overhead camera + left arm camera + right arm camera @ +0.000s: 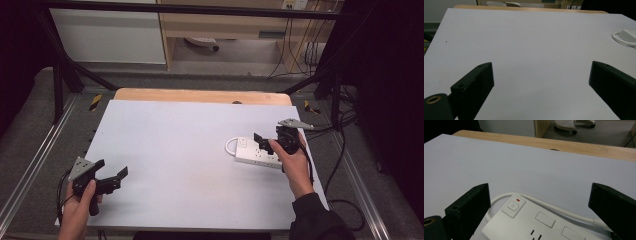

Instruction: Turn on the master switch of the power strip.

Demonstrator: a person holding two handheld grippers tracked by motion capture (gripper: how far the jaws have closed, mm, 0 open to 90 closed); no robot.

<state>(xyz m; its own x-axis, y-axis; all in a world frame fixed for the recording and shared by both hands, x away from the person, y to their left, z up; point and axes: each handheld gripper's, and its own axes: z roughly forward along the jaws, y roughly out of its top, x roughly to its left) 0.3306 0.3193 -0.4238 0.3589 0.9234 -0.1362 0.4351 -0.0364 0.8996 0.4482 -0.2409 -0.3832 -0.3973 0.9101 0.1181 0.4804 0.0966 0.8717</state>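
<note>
A white power strip (256, 154) lies on the right part of the pale table (190, 135), its white cable (231, 145) looped at its left end. In the right gripper view the power strip (536, 225) shows a power button (513, 206) with a small red mark. My right gripper (265, 141) hovers just above the strip, open, its jaws spread wide on either side of the strip's end. Down at the near left, my left gripper (112, 170) is held open over bare table with nothing between its jaws. The strip's end (627, 35) appears far right in the left gripper view.
A wooden table edge (200, 95) runs along the back of the pale sheet. Black frame bars (65, 70) stand at both sides, and cables (345, 150) trail off the right edge. A wheeled chair base (202, 44) sits on the floor beyond.
</note>
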